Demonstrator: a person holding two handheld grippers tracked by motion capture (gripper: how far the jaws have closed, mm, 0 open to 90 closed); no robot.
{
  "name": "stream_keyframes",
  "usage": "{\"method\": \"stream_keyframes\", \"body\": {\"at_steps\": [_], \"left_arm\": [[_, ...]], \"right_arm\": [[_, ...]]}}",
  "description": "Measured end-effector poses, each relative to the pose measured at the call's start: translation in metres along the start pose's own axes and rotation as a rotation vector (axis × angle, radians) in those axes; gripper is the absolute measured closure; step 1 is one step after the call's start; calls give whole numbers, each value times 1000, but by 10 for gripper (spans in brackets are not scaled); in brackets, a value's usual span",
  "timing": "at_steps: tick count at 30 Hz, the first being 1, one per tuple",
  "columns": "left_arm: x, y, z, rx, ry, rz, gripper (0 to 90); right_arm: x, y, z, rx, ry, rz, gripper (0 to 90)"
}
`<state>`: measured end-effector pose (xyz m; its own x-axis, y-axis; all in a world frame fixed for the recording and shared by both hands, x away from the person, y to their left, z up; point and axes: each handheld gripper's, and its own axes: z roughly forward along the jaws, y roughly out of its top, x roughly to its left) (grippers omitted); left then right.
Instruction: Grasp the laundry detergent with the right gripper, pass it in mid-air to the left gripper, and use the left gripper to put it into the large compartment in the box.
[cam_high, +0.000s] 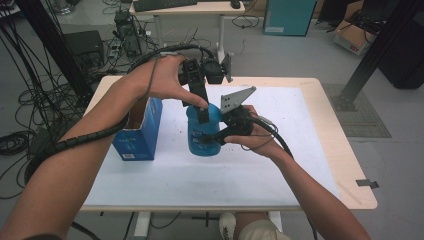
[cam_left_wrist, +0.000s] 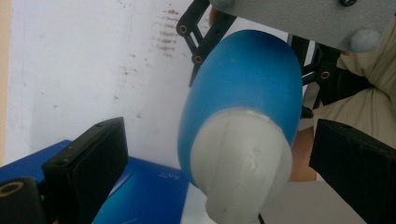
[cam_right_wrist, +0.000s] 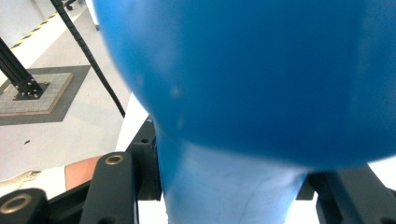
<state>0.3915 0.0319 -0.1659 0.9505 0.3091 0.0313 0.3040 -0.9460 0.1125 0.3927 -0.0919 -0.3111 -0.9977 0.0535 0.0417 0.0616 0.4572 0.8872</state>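
Note:
A blue bottle (cam_high: 204, 134) with a white cap (cam_left_wrist: 238, 158) stands on the white mat near the table's middle. My right gripper (cam_high: 220, 135) comes in from the right and is shut on the bottle's body (cam_right_wrist: 261, 70), with one black jaw on either side of it. My left gripper (cam_high: 202, 115) hangs over the bottle from above, pointing down. In the left gripper view the left gripper (cam_left_wrist: 219, 140) is open: its jaws stand wide on both sides of the cap, clear of it.
An open blue carton (cam_high: 140, 130) stands just left of the bottle, close under my left wrist. The white mat (cam_high: 280, 165) covers most of the wooden table. Cables, a desk and boxes lie on the floor beyond the far edge.

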Motion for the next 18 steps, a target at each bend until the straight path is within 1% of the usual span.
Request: {"method": "stream_keyframes", "body": {"at_steps": [5,6,8,18], "left_arm": [[0,-1,2,3,-10,-1,48],[0,-1,2,0,-7,-1,48],[0,-1,3,0,-14,-3,48],[-1,-1,4,-1,-10,3,48]], "right_arm": [[0,2,0,-1,4,-2,442],[-1,2,0,1,0,-15,441],[-1,2,-1,1,2,-14,441],[0,5,-2,-6,4,-23,441]]}}
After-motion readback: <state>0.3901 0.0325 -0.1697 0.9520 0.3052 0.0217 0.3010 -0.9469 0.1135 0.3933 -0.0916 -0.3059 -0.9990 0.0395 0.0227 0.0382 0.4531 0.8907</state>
